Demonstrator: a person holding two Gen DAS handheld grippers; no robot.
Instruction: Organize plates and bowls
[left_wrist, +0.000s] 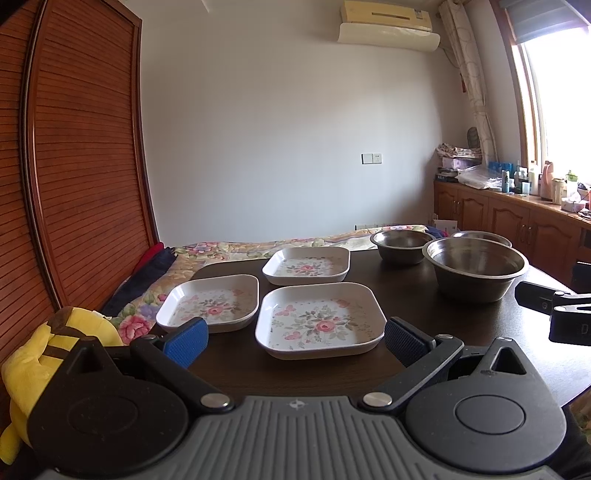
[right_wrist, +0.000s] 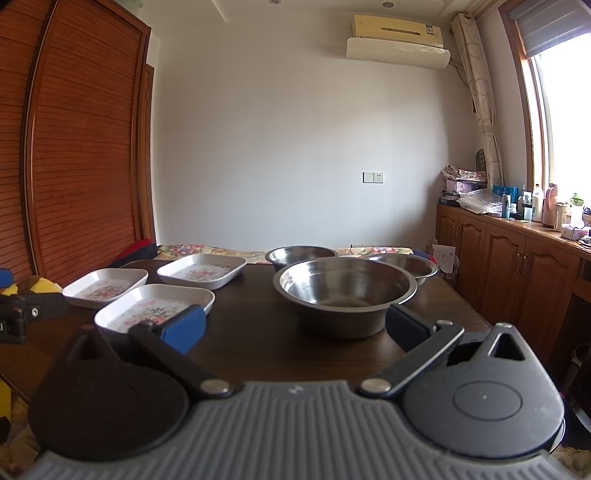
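Grippers frame a dark wooden table (left_wrist: 236, 369) laid with dishes. Nearest, the left gripper (left_wrist: 295, 338) is spread wide and empty, its blue pads (left_wrist: 186, 341) flanking the near edge of the closest floral plate (left_wrist: 319, 319). The right gripper (right_wrist: 295, 328) is likewise splayed and holding nothing, its fingers either side of the large steel bowl (right_wrist: 345, 295). Beyond, a second floral plate (left_wrist: 208, 304) sits just left of the first, apart from it, and a third floral plate (left_wrist: 306, 266) lies behind them. Two smaller steel bowls (right_wrist: 301, 256) stand behind the large one. A flowered bedspread (left_wrist: 221, 247), a slatted wardrobe (left_wrist: 81, 166) and a wall air conditioner (left_wrist: 388, 24) fill the background.
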